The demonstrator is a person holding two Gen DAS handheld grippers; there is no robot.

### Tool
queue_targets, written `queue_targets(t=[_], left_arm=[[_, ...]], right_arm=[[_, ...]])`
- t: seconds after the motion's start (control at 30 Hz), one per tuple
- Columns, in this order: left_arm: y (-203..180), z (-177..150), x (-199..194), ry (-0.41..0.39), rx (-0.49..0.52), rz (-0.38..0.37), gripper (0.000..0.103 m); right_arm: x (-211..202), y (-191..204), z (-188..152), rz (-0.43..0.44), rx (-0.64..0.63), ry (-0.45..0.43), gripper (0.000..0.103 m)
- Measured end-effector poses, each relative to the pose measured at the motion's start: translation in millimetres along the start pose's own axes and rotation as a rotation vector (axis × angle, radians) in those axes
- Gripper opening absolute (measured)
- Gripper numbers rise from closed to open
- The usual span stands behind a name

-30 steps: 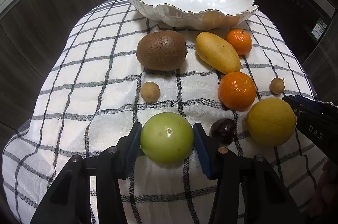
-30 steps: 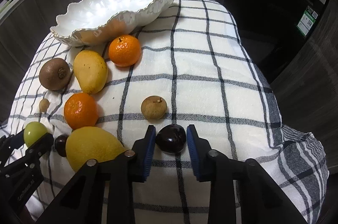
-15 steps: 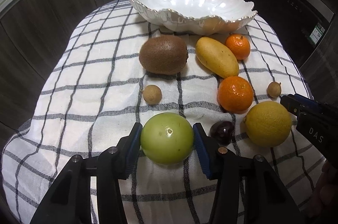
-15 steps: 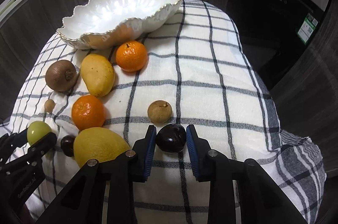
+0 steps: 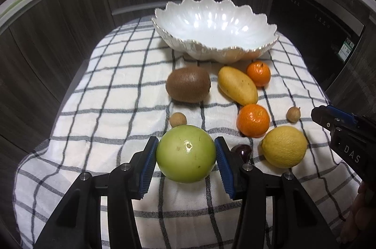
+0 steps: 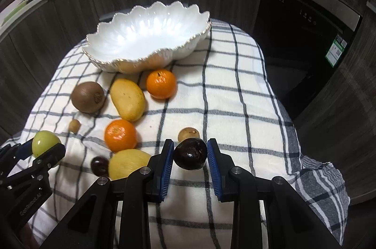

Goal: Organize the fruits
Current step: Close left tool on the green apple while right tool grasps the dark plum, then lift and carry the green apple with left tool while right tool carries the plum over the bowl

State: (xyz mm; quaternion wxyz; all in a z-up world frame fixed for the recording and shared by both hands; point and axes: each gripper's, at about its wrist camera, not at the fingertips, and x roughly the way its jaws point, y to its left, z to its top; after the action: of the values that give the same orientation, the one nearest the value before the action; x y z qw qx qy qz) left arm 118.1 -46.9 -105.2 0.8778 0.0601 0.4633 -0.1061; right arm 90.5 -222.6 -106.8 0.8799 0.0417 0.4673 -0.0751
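Cloth [image 5: 122,93] white w/ dark grey check. Bowl [image 5: 211,25] glossy white, gold-ish rim. Apple [image 5: 185,153] pale green, plum [image 6: 190,153] near-black purple. Kiwi [image 5: 188,84] brown, mango [image 5: 237,85] yellow, lemon [image 5: 284,146] yellow, tangerines [image 5: 253,120] bright orange. Gripper pads [image 6: 167,162] blue.

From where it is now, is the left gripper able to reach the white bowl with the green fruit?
Probably yes. The left gripper holds the green fruit, and the bowl lies ahead, open and empty. The kiwi sits low between them, so passing above it looks free.
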Motion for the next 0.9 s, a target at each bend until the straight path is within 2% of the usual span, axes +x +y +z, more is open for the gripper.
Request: queue_targets(t=[0.57,0.9], left_arm=[[7.5,24.7,-49.2,-0.126,-0.005,0.007,0.048],[8.1,58.4,-60.9,-0.182,0.003,-0.001,0.048]], right_arm=[[-54.4,16.5,26.0,0.028,-0.056,-0.132,0.030],[-73.6,23.0,54.8,0.040,-0.090,-0.212,0.030]])
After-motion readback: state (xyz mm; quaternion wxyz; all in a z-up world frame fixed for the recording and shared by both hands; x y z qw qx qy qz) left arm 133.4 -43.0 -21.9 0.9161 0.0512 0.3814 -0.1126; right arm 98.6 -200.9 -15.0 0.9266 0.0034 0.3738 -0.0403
